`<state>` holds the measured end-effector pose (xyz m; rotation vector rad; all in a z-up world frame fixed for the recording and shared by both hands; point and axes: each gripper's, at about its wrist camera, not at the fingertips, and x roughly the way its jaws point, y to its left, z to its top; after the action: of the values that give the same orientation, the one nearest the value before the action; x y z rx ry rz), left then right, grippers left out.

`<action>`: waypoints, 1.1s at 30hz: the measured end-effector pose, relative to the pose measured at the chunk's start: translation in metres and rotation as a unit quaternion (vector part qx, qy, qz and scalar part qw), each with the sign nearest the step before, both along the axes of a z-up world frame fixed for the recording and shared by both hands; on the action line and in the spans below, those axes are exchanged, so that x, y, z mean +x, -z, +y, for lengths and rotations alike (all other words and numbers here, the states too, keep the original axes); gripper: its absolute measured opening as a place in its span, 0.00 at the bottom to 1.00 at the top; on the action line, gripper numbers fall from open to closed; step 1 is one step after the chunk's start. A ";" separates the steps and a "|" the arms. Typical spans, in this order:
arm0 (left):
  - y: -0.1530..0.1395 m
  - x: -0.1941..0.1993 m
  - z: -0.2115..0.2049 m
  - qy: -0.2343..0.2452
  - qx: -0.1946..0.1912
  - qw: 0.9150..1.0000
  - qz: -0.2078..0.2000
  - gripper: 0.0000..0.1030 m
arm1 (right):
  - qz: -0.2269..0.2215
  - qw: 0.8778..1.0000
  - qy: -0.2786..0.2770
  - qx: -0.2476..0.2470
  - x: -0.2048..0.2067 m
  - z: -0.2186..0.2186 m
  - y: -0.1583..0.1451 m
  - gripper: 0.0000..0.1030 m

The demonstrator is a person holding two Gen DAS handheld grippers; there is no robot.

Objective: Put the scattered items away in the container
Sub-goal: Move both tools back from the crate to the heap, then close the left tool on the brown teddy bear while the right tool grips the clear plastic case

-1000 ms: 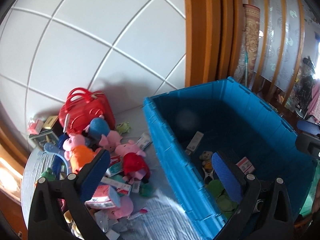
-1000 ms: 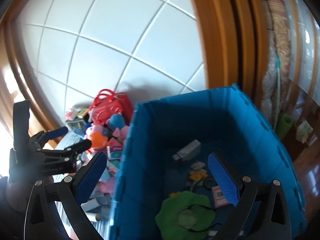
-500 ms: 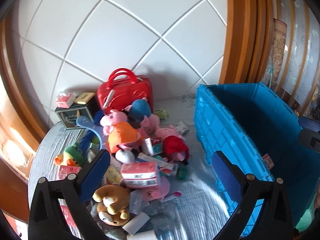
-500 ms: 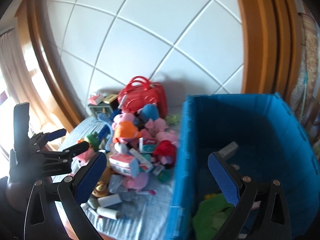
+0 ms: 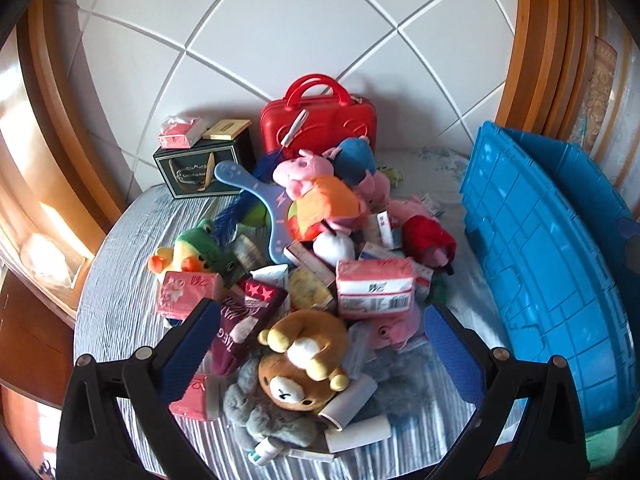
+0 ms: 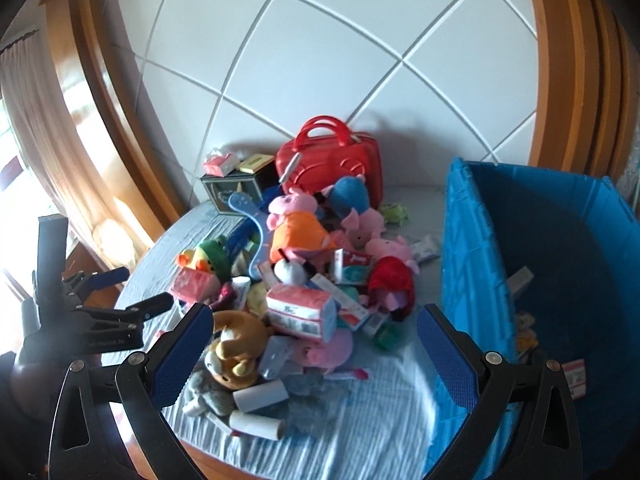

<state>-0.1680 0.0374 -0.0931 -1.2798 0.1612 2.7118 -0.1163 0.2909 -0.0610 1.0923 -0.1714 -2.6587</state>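
White tiled wall is backing a table under a striped blue cloth. Scattered items are lying heaped mid-table; a brown bear plush is sitting below and between the left gripper fingers, which are standing wide apart, gripping nothing. Right gripper is likewise hanging wide and empty above the pile's near edge. Blue container is standing just right of the heap.

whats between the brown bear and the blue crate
In the left wrist view, a pink plush lies between the brown bear and the blue crate, then bare striped cloth.
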 end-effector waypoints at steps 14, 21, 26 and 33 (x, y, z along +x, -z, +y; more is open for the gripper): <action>0.079 -0.015 -0.028 0.043 -0.019 0.997 -0.054 0.99 | -0.083 0.996 0.007 0.034 -0.023 -0.060 0.092 1.00; 0.136 -0.032 -0.022 0.074 -0.018 0.992 -0.097 0.96 | -0.136 0.990 0.019 0.028 -0.036 -0.073 0.153 1.00; 0.177 -0.041 -0.011 0.093 -0.020 0.987 -0.127 0.96 | -0.161 0.986 0.029 0.033 -0.035 -0.076 0.183 1.00; 0.218 -0.047 -0.020 0.071 -0.021 0.984 -0.161 0.96 | -0.189 0.981 0.041 0.032 -0.029 -0.076 0.211 1.00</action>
<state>-0.2146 0.0172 -0.3115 -1.6301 0.2637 2.3569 -0.1449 0.2149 -0.2723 1.6365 -0.2078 -2.5127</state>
